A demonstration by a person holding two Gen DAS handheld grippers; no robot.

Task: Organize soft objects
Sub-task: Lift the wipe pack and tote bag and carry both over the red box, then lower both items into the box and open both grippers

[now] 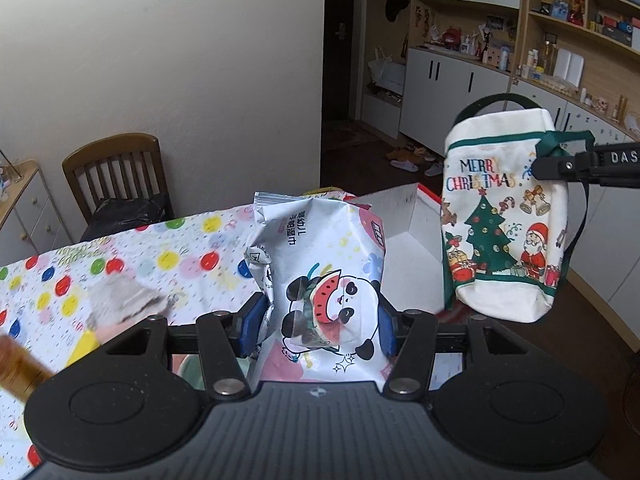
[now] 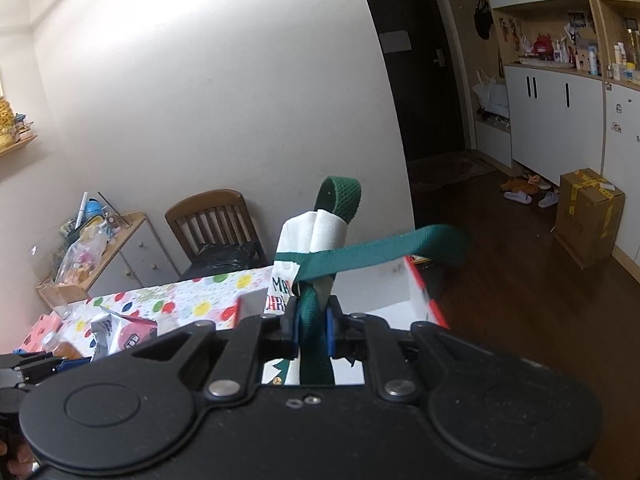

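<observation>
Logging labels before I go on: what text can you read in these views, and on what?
"MERRY CHRISTMAS": on the tote, hanging by its strap from the right gripper.
"DAS": white letters on the right gripper; the rest is cut off at the frame edge.
Wipes pack in the left gripper: Chinese print, upside down and creased, not reliably readable.
Shelf items: too small.

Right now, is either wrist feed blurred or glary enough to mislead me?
Left wrist view: the wipes pack and Christmas bag are sharp; the grey cloth on the tablecloth is motion-smeared. Right wrist view: the loose green strap is blurred at its end; the wall shows soft glare. Both have fisheye curvature.
</observation>
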